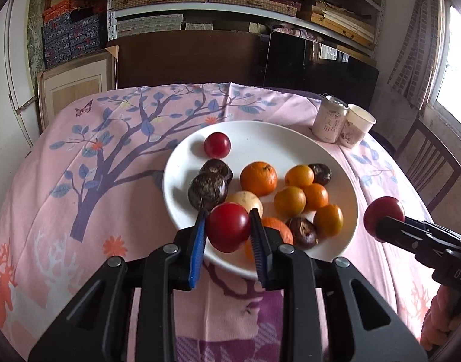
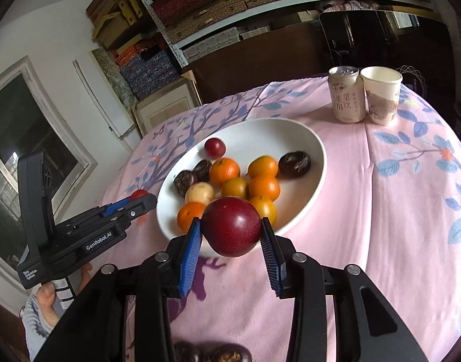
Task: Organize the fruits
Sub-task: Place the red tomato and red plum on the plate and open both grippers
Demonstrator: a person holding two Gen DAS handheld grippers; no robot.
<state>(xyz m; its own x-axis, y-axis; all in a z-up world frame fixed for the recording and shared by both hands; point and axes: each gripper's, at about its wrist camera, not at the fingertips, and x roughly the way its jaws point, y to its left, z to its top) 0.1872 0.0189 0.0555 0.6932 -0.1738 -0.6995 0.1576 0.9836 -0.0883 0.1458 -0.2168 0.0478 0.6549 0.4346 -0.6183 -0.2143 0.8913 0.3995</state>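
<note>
A white plate (image 1: 290,138) holds several oranges (image 1: 258,178), dark brown fruits (image 1: 207,190), a pale fruit (image 1: 245,202) and a red plum (image 1: 217,144). My left gripper (image 1: 228,226) is shut on a red plum (image 1: 228,227) above the plate's near rim. My right gripper (image 2: 232,229) is shut on a dark red plum (image 2: 232,226) above the plate's (image 2: 305,138) near edge. The right gripper also shows in the left wrist view (image 1: 384,220), right of the plate. The left gripper shows in the right wrist view (image 2: 139,200), left of the plate.
A drink can (image 1: 330,120) and a paper cup (image 1: 355,126) stand at the table's far right corner. Pink patterned cloth (image 1: 94,166) covers the table. A wooden chair (image 1: 426,163) stands right. Dark fruits (image 2: 212,353) lie at the near edge, under my right gripper.
</note>
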